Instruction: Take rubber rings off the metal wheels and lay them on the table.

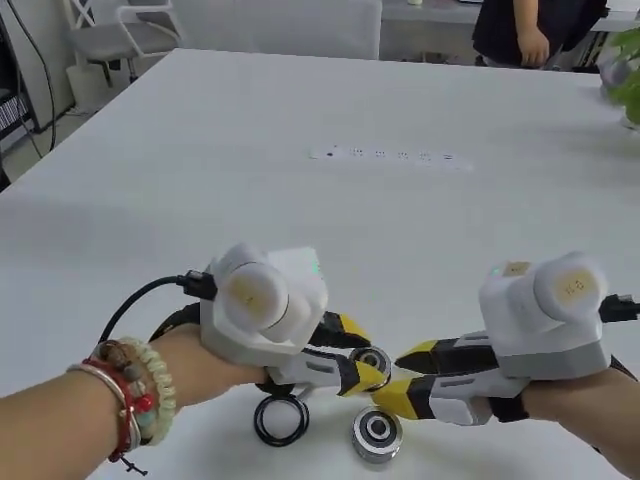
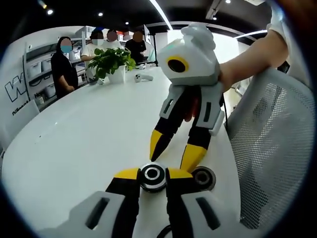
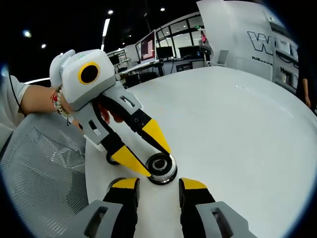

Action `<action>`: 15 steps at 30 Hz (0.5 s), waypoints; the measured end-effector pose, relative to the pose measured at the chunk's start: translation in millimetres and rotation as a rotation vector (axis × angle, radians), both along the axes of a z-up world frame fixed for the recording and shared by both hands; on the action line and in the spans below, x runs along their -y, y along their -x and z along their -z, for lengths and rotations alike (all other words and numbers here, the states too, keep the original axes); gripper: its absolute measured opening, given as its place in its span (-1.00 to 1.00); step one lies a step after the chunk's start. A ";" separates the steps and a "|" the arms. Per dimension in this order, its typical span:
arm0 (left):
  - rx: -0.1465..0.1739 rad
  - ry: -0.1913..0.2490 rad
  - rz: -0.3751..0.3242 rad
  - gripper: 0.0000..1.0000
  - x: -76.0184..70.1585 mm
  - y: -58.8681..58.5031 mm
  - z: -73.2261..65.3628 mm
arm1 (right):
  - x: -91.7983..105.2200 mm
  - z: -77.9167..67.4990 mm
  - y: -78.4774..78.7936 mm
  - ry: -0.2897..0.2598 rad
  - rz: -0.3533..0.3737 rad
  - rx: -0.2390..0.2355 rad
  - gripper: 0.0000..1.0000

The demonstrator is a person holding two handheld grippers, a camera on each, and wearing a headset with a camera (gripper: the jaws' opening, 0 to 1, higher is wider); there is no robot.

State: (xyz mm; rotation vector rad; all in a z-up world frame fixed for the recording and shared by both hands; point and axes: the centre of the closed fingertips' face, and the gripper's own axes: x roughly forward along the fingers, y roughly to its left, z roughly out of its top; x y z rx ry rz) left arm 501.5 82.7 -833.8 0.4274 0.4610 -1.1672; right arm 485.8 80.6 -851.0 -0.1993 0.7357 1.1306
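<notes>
The left gripper (image 1: 362, 352) is clamped on a metal wheel (image 1: 374, 361), held just off the table (image 1: 300, 200). The right gripper (image 1: 402, 374) faces it tip to tip with its jaws spread and nothing between them. The wheel sits right ahead of those jaws. From the right gripper view it seems to carry a dark rubber band round its rim, though I can't be sure at this size.

What worries me is the grip. A round, smooth wheel pinched by two narrow tips could twist or pop out once the other jaws tug at the rubber, and it is close to the near edge of the table. If the right jaws close on metal instead of rubber, they would slide off. A stretched ring could also snap free and jump.

A second wheel (image 1: 377, 432) stands on the table just under the right gripper's lower jaw, near enough to get knocked.

I see no tray or bin here. A freed black ring (image 1: 280, 418) lies straight on the table top, beneath the left gripper's body and behind its jaws.
</notes>
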 end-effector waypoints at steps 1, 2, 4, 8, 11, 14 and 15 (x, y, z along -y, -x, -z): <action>-0.001 0.000 -0.002 -0.72 -0.5 -0.3 0.6 | -0.2 0.0 0.2 0.000 0.000 0.000 -0.42; -0.005 -0.002 -0.005 -0.72 -1.6 -0.4 2.1 | -0.7 0.3 0.0 0.001 0.000 0.001 -0.43; -0.022 0.014 -0.018 -0.74 -1.6 -0.8 2.6 | -1.3 0.9 -0.4 0.002 0.000 0.002 -0.44; -0.016 0.020 -0.007 -0.85 0.7 0.8 1.9 | -2.5 1.0 -1.5 0.003 0.001 0.010 -0.44; -0.021 0.017 -0.021 -0.85 -0.6 1.5 1.5 | -3.2 1.7 -2.4 -0.001 0.008 0.011 -0.44; -0.033 0.026 -0.031 -0.85 -1.0 1.1 2.2 | -4.0 2.8 -3.6 -0.007 0.021 0.002 -0.44; -0.030 0.026 -0.031 -0.85 -0.9 1.5 2.1 | -4.5 2.9 -3.5 -0.013 0.024 -0.004 -0.44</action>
